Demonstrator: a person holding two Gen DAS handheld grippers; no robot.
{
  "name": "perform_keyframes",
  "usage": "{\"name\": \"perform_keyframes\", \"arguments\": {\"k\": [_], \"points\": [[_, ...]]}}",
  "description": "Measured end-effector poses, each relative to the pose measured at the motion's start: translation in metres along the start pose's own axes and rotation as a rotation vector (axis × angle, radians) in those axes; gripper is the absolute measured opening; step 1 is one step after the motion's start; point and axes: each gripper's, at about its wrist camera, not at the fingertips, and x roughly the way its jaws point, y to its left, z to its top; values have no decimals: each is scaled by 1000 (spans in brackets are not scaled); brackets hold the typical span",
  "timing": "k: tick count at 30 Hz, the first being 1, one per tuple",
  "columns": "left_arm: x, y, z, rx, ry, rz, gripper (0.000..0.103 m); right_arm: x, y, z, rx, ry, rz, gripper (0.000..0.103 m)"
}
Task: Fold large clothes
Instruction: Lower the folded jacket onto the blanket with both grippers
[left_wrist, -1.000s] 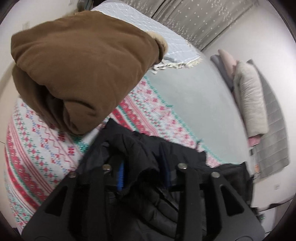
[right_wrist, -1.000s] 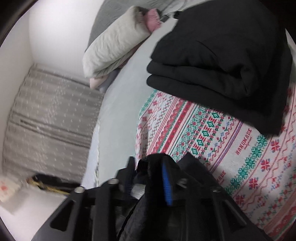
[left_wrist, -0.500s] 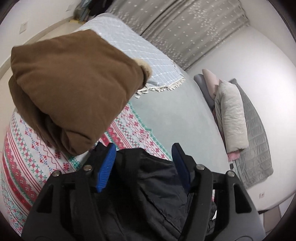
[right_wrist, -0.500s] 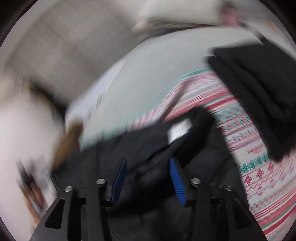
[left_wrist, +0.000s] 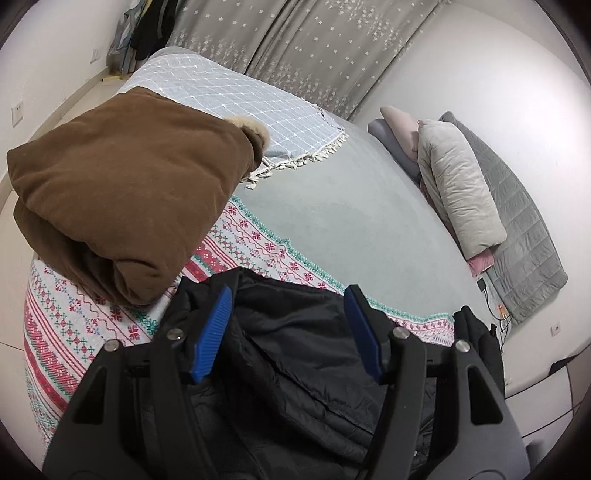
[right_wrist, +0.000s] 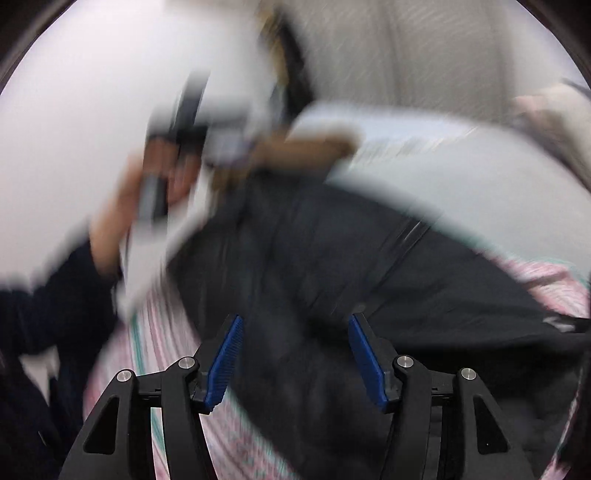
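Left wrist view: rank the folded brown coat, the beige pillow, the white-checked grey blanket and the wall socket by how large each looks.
1. Folded brown coat, though nearness to the camera inflates it.
2. White-checked grey blanket.
3. Beige pillow; it lies farther off, so its rank against the blanket is unsure.
4. Wall socket, smallest.

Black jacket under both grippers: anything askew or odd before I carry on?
Nothing looks damaged. The black jacket lies rumpled on the patterned blanket, not yet a neat fold like the brown coat beside it. The left gripper is open above it. The right wrist view is too blurred to judge.
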Motion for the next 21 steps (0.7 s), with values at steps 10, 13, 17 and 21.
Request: {"name": "perform_keyframes", "arguments": {"k": [10, 13, 17, 21], "points": [[-2, 8, -4, -9, 11, 22, 64, 76, -32, 52, 100, 14, -320, 60], [0, 11, -3, -19, 7, 28, 64, 66, -66, 68, 243, -126, -441, 60], [10, 9, -6, 0, 37, 38, 64, 62, -113, 58, 443, -191, -442, 60], [25, 2, -15, 34, 73, 58, 64, 69, -123, 47, 488, -129, -519, 60]]}}
